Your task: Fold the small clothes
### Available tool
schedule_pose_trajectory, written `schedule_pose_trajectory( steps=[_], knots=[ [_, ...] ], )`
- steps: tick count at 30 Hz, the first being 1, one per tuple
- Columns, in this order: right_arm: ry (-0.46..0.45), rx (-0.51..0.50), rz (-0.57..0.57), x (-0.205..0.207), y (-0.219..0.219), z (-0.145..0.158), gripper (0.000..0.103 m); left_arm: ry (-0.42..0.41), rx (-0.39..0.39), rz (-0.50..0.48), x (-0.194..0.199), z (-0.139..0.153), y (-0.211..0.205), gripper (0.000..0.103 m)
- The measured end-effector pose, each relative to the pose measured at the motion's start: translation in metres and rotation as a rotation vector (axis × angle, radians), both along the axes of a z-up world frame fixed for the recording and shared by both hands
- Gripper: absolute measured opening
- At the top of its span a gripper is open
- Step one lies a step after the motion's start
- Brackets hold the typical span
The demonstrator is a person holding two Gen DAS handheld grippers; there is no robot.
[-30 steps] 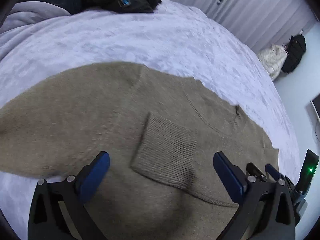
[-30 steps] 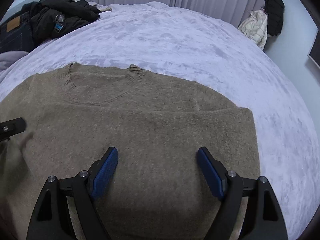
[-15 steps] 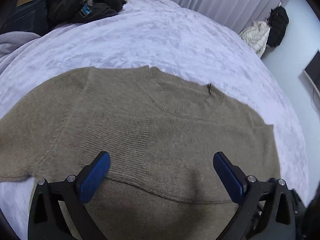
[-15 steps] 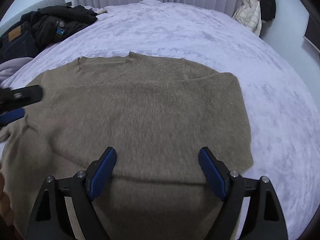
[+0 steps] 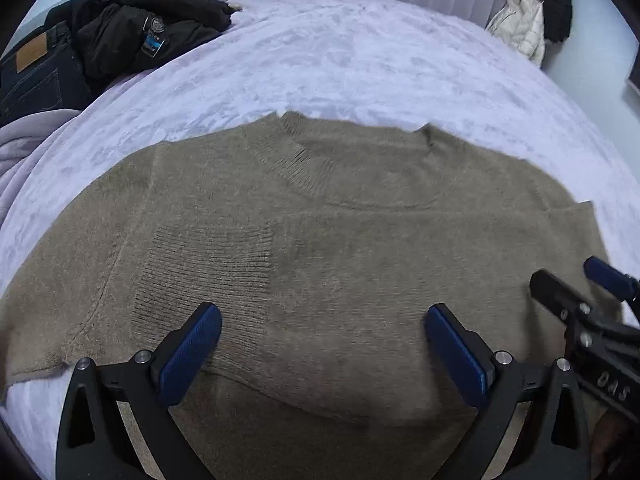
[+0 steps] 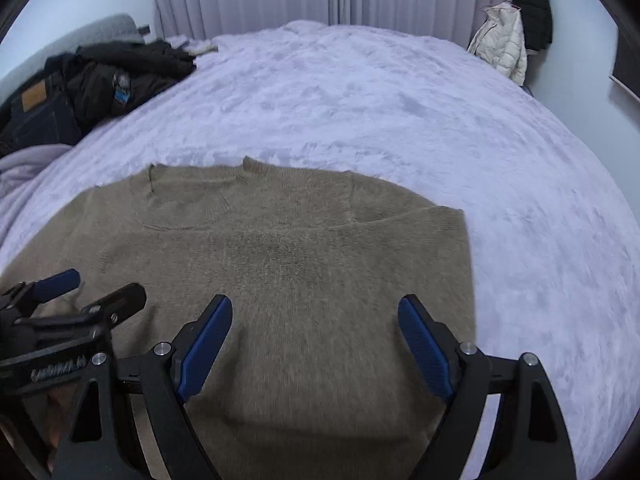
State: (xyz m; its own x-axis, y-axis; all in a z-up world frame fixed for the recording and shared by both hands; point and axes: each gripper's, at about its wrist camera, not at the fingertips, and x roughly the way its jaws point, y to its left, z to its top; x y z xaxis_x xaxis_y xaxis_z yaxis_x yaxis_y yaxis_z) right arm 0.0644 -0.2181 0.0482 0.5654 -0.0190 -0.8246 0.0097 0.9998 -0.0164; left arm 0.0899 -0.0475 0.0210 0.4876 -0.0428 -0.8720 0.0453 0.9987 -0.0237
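Observation:
A tan knit sweater (image 5: 360,248) lies flat on the bed, neckline (image 5: 360,152) at the far side. One sleeve is folded across the chest, its ribbed cuff (image 5: 208,268) toward the left. It also shows in the right wrist view (image 6: 300,280), its right side folded in to a straight edge. My left gripper (image 5: 322,352) is open and empty above the sweater's lower middle. My right gripper (image 6: 316,344) is open and empty above the lower right part. Each gripper shows in the other's view: the right one (image 5: 584,300), the left one (image 6: 80,300).
The bed has a pale lilac plush cover (image 6: 380,100). Dark jackets and jeans (image 5: 100,44) are piled at the far left, beside a grey blanket (image 5: 24,152). A white puffer jacket and a black coat (image 6: 508,36) hang by the wall at the far right. Curtains are behind.
Both grippers have pulled back and risen from the sweater, so more of it shows. The left view has swung to face the neckline. Both stay open.

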Motion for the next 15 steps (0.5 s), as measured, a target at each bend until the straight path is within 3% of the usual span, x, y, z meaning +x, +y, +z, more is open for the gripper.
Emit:
schedule_pose_trajectory(
  steps=[2,6,8,11,13,15],
  knots=[
    [0.083,-0.021,-0.030,0.027,-0.004,-0.022,0.088,-0.006,-0.008,0.027,0.003,-0.005,0.006,0.103],
    [0.110,0.000,-0.100,0.044,-0.017,-0.024,0.092,-0.048,0.008,0.014,-0.003,-0.009,0.006,0.103],
    [0.087,0.001,-0.122,0.032,-0.011,-0.013,0.094,-0.064,0.015,0.016,-0.005,-0.010,0.006,0.103],
    [0.061,0.054,-0.051,0.006,0.007,-0.010,0.094,-0.064,0.009,0.018,-0.005,-0.011,0.007,0.103],
    [0.091,-0.011,-0.023,-0.006,0.023,-0.020,0.094,-0.057,0.016,0.019,-0.005,-0.012,0.007,0.103],
    [0.055,-0.078,-0.027,-0.019,0.032,-0.024,0.094,-0.062,0.011,0.017,-0.005,-0.010,0.007,0.103]
  ],
)
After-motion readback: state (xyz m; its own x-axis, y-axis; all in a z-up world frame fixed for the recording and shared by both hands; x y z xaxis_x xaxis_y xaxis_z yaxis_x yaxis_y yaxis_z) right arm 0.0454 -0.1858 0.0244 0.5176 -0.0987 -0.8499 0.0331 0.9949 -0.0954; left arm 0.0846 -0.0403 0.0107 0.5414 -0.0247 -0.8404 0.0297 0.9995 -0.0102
